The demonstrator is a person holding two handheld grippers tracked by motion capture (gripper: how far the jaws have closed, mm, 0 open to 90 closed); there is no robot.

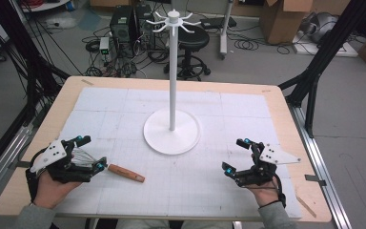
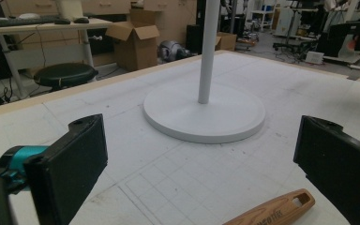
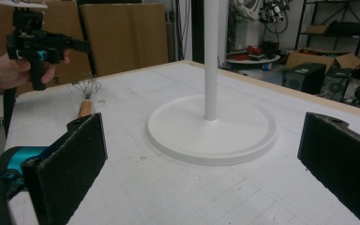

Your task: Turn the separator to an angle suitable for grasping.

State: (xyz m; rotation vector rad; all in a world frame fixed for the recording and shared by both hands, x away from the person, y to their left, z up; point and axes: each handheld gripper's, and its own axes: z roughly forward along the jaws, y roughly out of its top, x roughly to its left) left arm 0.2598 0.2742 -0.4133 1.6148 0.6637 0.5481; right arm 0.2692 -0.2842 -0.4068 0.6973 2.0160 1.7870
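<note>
At table centre, high view: tall white round-based hook stand (image 1: 172, 125). Wire whisk with wooden handle (image 1: 125, 173) at 8 o'clock from its base, wires under left gripper (image 1: 89, 153), jaws spread. Right gripper (image 1: 235, 156) at 4 o'clock, spread, empty.
Left gripper view: jaws wide, handle between them.
Right gripper view: jaws wide, whisk at 10 o'clock.

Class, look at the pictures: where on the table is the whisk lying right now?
In the high view the whisk lies on the table's near left, wires under the left tongs, wooden handle pointing right, in front of the white stand's base.
</note>
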